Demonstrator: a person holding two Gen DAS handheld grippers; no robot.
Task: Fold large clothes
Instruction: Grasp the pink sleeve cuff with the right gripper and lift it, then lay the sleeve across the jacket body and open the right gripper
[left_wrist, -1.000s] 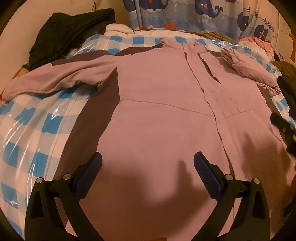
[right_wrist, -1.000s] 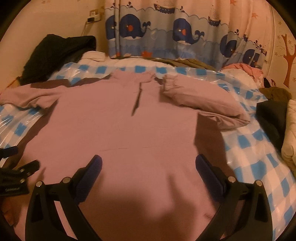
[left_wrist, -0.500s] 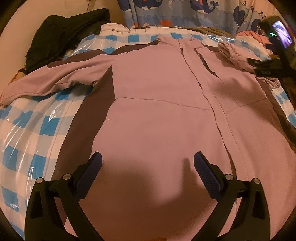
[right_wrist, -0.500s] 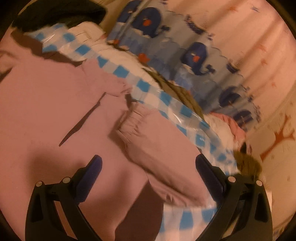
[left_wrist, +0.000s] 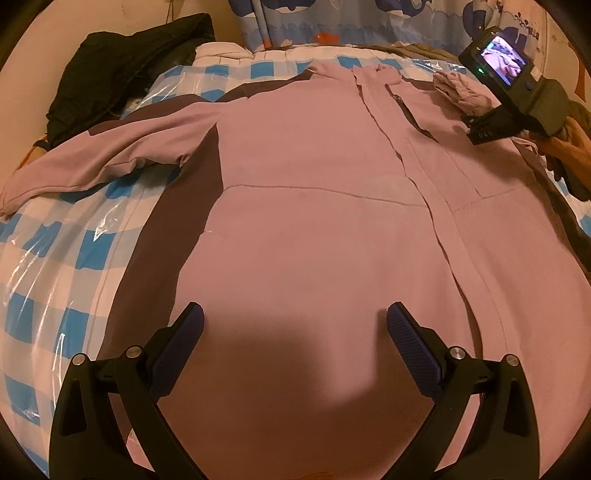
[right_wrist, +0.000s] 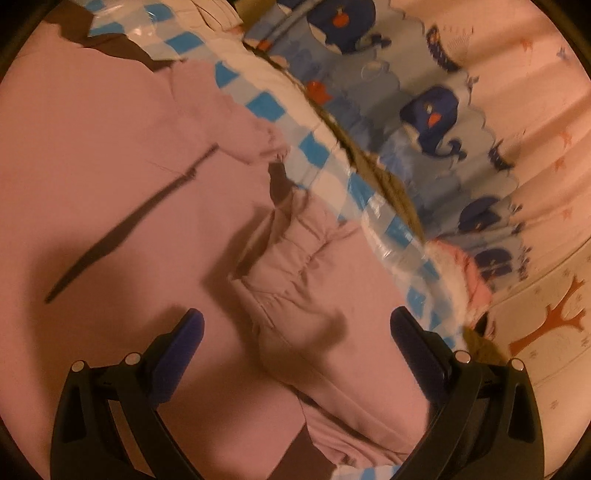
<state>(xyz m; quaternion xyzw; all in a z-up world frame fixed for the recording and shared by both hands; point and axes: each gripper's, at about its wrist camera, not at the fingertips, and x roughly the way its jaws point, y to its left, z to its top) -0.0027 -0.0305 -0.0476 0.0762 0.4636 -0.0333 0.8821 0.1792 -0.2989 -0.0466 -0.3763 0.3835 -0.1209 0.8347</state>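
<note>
Blue-checked bedding (left_wrist: 70, 254) under clear plastic carries the pink garment (left_wrist: 314, 221), spread flat across mid-frame with one sleeve (left_wrist: 103, 166) stretched to the left edge and the other sleeve (right_wrist: 306, 306) bunched at lower centre of the right view. Both the left gripper (left_wrist: 293, 328) and the right gripper (right_wrist: 295, 332) are held wide apart, gripping nothing. If only the sleeve's top layer is pinched, it could be dragged askew, wrinkling the body.

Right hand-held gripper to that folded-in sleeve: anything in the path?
Nothing visible. The right hand-held gripper is open, with the bunched sleeve of the pink garment lying directly ahead between its fingers. Only bare pink fabric sits in the gap; the curtain is well beyond.
</note>
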